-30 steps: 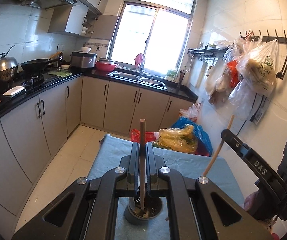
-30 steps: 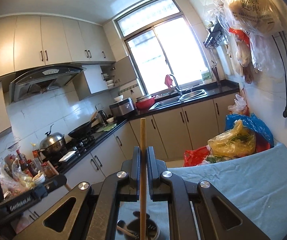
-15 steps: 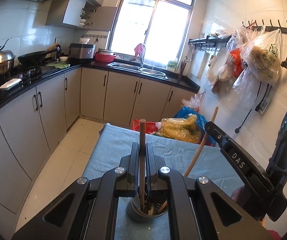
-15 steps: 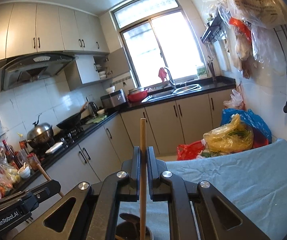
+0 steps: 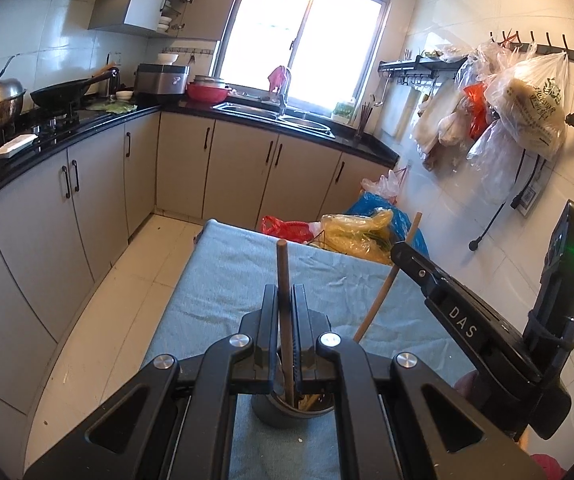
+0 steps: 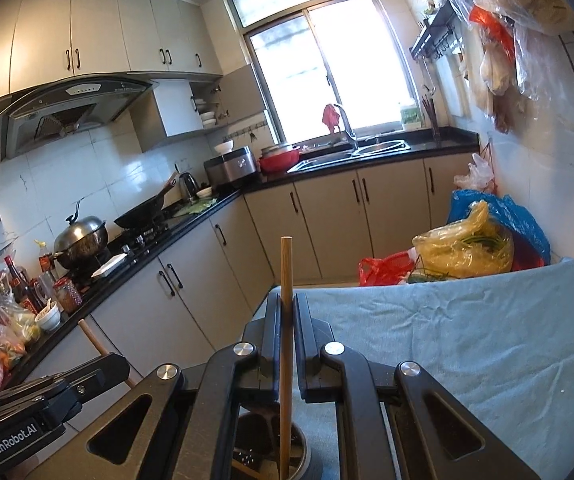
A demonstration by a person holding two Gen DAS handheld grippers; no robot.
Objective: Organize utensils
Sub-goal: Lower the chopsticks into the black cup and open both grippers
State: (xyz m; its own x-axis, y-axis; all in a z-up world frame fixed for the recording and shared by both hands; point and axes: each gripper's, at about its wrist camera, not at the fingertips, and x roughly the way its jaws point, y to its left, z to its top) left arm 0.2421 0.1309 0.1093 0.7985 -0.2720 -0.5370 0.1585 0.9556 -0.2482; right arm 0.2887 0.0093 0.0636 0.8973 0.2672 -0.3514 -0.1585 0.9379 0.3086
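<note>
My left gripper (image 5: 284,300) is shut on a dark wooden utensil handle (image 5: 283,272) that stands upright, its lower end inside a grey utensil holder (image 5: 287,410) on the blue cloth. My right gripper (image 6: 285,308) is shut on a lighter wooden handle (image 6: 286,272), its lower end in the same holder (image 6: 275,452). In the left wrist view the right gripper (image 5: 403,250) shows at right, holding its handle (image 5: 383,292) slanted into the holder. In the right wrist view the left gripper (image 6: 99,364) shows at lower left.
The table is covered by a blue cloth (image 6: 467,332). Yellow, red and blue plastic bags (image 6: 467,244) lie past its far edge. Beige cabinets with a black counter (image 5: 87,128) run along the left and back. Bags hang on the right wall (image 5: 527,104).
Both grippers have lowered, bringing the utensil ends deeper into the holder. The right gripper's handle has moved closer to the left gripper's. Both stay shut.
</note>
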